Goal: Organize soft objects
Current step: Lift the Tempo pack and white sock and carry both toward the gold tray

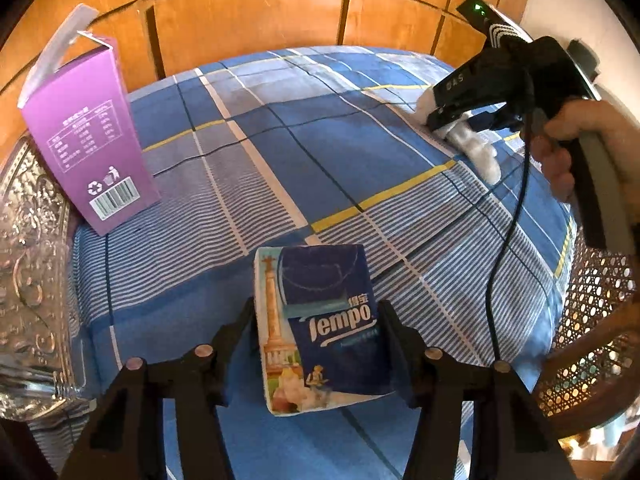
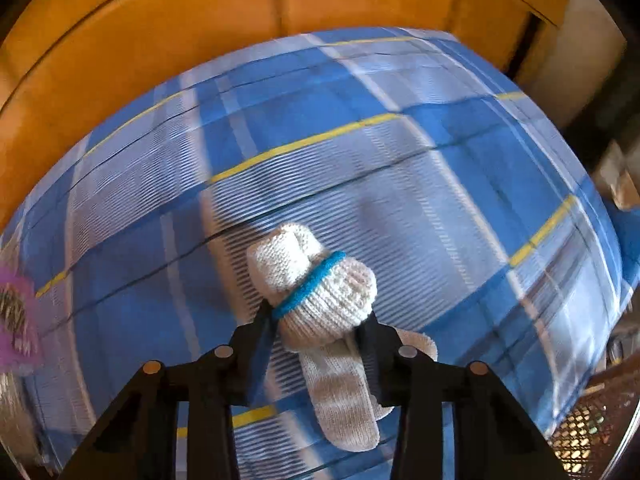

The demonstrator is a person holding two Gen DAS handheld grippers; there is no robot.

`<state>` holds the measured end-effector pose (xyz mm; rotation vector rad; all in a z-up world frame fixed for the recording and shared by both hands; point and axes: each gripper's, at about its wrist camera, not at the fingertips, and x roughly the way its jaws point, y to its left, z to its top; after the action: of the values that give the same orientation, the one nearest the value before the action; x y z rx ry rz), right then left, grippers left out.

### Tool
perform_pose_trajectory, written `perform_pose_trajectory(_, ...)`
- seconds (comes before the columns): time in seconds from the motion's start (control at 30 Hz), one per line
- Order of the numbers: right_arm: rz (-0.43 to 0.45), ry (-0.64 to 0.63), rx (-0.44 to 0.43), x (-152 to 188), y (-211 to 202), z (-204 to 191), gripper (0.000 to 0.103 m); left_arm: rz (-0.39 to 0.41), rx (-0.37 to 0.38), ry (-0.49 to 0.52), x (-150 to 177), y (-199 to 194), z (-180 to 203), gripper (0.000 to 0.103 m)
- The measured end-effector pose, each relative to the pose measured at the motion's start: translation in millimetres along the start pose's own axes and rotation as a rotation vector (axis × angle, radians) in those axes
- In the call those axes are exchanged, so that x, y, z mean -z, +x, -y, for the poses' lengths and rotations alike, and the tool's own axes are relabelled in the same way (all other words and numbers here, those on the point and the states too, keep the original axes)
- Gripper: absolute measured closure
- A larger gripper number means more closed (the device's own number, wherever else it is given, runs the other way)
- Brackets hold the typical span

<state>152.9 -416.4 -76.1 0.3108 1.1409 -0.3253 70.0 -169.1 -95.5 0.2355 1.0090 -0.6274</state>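
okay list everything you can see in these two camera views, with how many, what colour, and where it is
tissue pack: one, dark blue and white, lying on the bedsheet between the left gripper's fingers
knit gloves: bundle, white with a blue band, on the bedsheet between the right gripper's fingers
carton: one, purple, standing at the sheet's left edge
bedsheet: one, blue plaid with yellow lines, under everything
wooden panels: orange-brown, behind
glass tray: one, clear embossed, far left
left gripper: black, around the tissue pack
right gripper: black, around the gloves
hand: one, holding the right gripper's handle
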Motion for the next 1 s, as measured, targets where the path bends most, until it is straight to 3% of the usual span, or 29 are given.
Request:
perform_pose_trajectory(0.03, -0.018, -0.026, -0.035, 1.8, 2.4, -5.3, 0.061, 0.008, -0.005, -0.001, 0.6, -0.1, 0.4, 0.047)
perform_pose_trajectory(0.13, -0.026, -0.107, 0.044, 5.3, 10.9, -15.2, 0.057, 0.021, -0.016, -0.012, 2.1, -0.1, 0.1, 0.049)
perform_pose_trajectory(0.37, -0.002, -0.137, 0.053, 10.4, 10.7, -13.4, 0.056, 0.007, -0.062, -0.013, -10.1, -2.8, -0.3, 0.050)
perform_pose_trajectory(0.53, -0.001, -0.149, 0.058, 10.9, 10.8, -20.0, 0.056, 0.078, -0.083, 0.010, -25.3, -25.3, 8.1, 0.050)
perform_pose_trajectory(1.0, 0.001, -0.164, 0.079, 9.3, 11.2, -21.4, 0.056, 0.198, -0.131, 0.063, -100.1, -56.9, 22.5, 0.050)
